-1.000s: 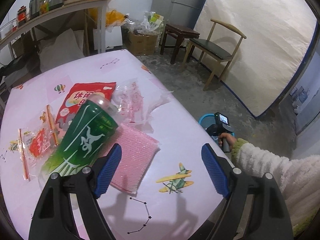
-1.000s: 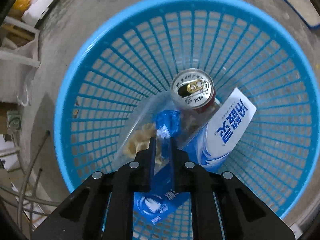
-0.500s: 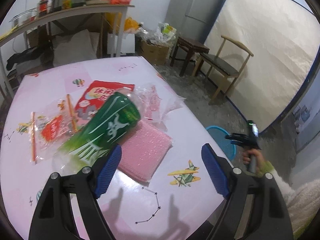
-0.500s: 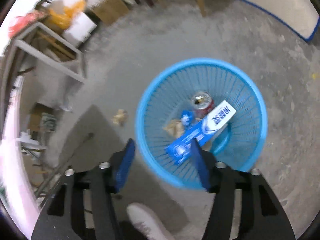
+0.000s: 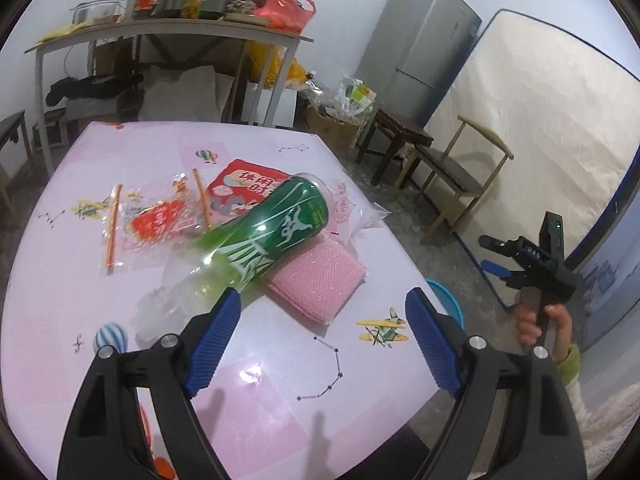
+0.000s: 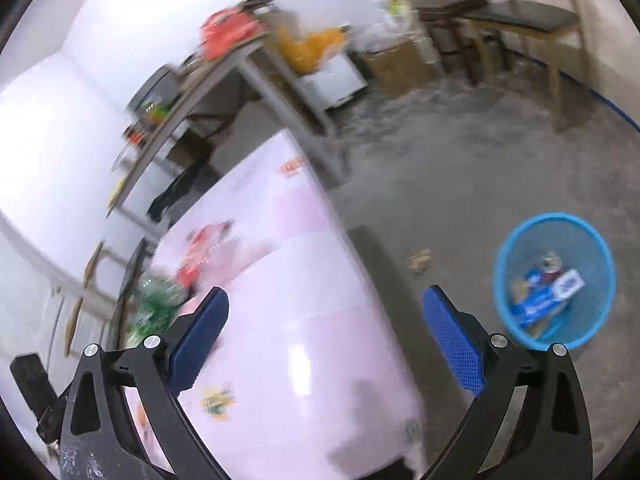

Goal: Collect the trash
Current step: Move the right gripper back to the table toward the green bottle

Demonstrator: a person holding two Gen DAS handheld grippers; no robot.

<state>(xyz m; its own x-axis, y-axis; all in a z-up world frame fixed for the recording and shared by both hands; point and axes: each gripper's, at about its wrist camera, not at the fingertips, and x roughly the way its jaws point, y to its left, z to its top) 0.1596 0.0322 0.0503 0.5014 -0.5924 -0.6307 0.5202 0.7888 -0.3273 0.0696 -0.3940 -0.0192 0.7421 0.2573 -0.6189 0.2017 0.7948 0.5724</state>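
A green-labelled plastic bottle (image 5: 260, 236) lies on the pink table (image 5: 120, 160), over a pink sponge cloth (image 5: 320, 280), a red snack bag (image 5: 240, 190) and clear wrappers (image 5: 156, 224). My left gripper (image 5: 322, 332) is open and empty above the table's near part, its left finger close to the bottle's clear neck. My right gripper (image 6: 326, 344) is open and empty, held over the table's edge; it also shows in the left wrist view (image 5: 532, 264). The blue trash basket (image 6: 554, 280) stands on the floor and holds a can, a blue box and wrappers.
A wooden chair (image 5: 460, 176) and a dark stool (image 5: 400, 136) stand beyond the table's right side, with a fridge (image 5: 416, 52) and a mattress (image 5: 540, 128) behind. A cluttered shelf table (image 5: 168, 28) stands at the back. A scrap (image 6: 418, 258) lies on the concrete floor.
My right gripper opened, letting its blue wrapper fall into the basket, then rose and swung towards the table. My left gripper has drawn back and up slightly, still open.
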